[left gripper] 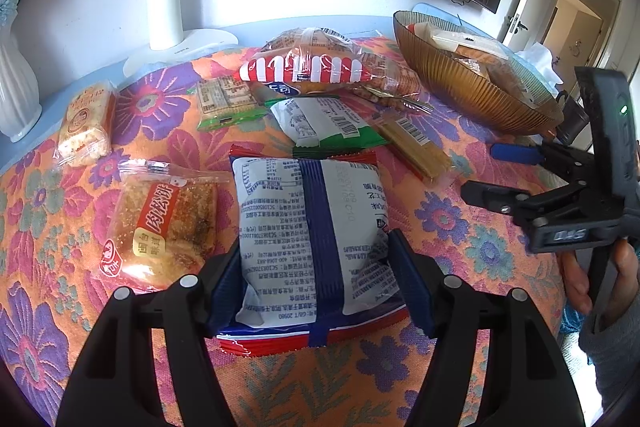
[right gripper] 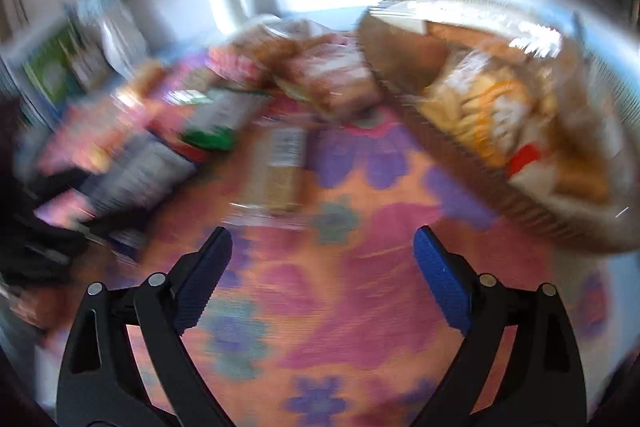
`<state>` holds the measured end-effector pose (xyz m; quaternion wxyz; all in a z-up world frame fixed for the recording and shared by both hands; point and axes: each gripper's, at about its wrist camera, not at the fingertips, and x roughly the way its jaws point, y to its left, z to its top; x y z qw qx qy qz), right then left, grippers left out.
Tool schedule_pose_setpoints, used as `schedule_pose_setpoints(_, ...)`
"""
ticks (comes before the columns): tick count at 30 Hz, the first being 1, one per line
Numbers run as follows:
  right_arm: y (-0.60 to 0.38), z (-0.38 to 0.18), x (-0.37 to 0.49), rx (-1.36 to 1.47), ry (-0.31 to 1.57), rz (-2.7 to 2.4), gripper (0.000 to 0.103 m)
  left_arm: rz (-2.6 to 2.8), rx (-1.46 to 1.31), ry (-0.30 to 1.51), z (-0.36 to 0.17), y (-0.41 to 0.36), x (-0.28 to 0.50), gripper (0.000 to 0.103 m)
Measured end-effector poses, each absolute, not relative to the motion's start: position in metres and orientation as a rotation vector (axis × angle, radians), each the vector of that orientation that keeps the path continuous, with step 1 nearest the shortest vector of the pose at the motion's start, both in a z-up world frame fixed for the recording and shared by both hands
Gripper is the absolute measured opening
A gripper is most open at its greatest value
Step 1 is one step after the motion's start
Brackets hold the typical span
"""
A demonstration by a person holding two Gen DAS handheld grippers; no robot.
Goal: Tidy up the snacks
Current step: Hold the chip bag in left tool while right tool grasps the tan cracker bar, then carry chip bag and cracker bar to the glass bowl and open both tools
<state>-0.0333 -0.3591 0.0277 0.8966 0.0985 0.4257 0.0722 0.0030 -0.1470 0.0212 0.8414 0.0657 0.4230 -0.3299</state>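
In the left wrist view my left gripper [left gripper: 318,267] is shut on a white and blue snack packet [left gripper: 308,227] with red ends, its blue pads pressing both sides. The packet rests on the floral cloth. My right gripper [left gripper: 480,169] shows at the right of that view, open, held by a hand [left gripper: 580,283]. The amber ribbed bowl [left gripper: 460,83] at the back right holds several snacks. In the blurred right wrist view the right gripper [right gripper: 322,239] stands open over bare cloth with nothing between its fingers. The bowl [right gripper: 440,147] lies ahead to its right and a long cracker packet [right gripper: 280,171] just ahead.
Loose packets lie on the cloth: a meat-floss cake [left gripper: 164,227], a rice cracker [left gripper: 84,123], a red-striped pack [left gripper: 300,69], a green-edged pack [left gripper: 320,123], a long cracker packet [left gripper: 416,147]. A white vase [left gripper: 16,87] and lamp base [left gripper: 168,7] stand at the back left.
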Motion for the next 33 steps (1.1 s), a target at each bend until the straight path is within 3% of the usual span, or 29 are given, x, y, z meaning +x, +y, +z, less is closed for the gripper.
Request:
schedule_pose_setpoints(3,-0.339,0.029,-0.013,0.146,0.928,0.050,0.089,-0.700,0.134,0.892,0.022,-0.146,0.003,0.066)
schedule_pose_setpoints(5,-0.325,0.023,0.005,0.062,0.967,-0.044,0.074,-0.700,0.133,0.891,0.022,-0.145,0.002,0.066)
schedule_pose_setpoints(7,-0.320,0.022,0.013,0.041,0.956,-0.069,0.070,-0.699,0.136,0.890,0.023,-0.145,0.002,0.065)
schedule_pose_setpoints(10,-0.313,0.024,0.013,0.013,0.937,-0.038,0.041,-0.696,0.145,0.886,0.023,-0.146,0.001,0.063)
schedule_pose_setpoints(11,-0.311,0.025,0.010,-0.002,0.934,-0.034,0.038,-0.694,0.150,0.884,0.023,-0.147,-0.001,0.063)
schedule_pose_setpoints(18,-0.335,0.048,-0.047,0.114,0.884,0.052,0.037,-0.663,0.226,0.812,0.039,-0.157,-0.019,0.054)
schedule_pose_setpoints(23,-0.376,0.101,-0.088,0.212,0.743,0.046,0.037,-0.745,0.215,0.721,0.094,-0.174,-0.038,0.054)
schedule_pose_setpoints(28,-0.444,0.155,-0.108,0.283,0.563,-0.126,0.037,-0.865,0.225,0.628,0.151,-0.229,-0.032,0.054)
schedule_pose_setpoints(33,-0.511,0.155,-0.099,0.435,0.537,-0.240,0.037,-0.955,0.246,0.592,0.174,-0.316,-0.010,0.054)
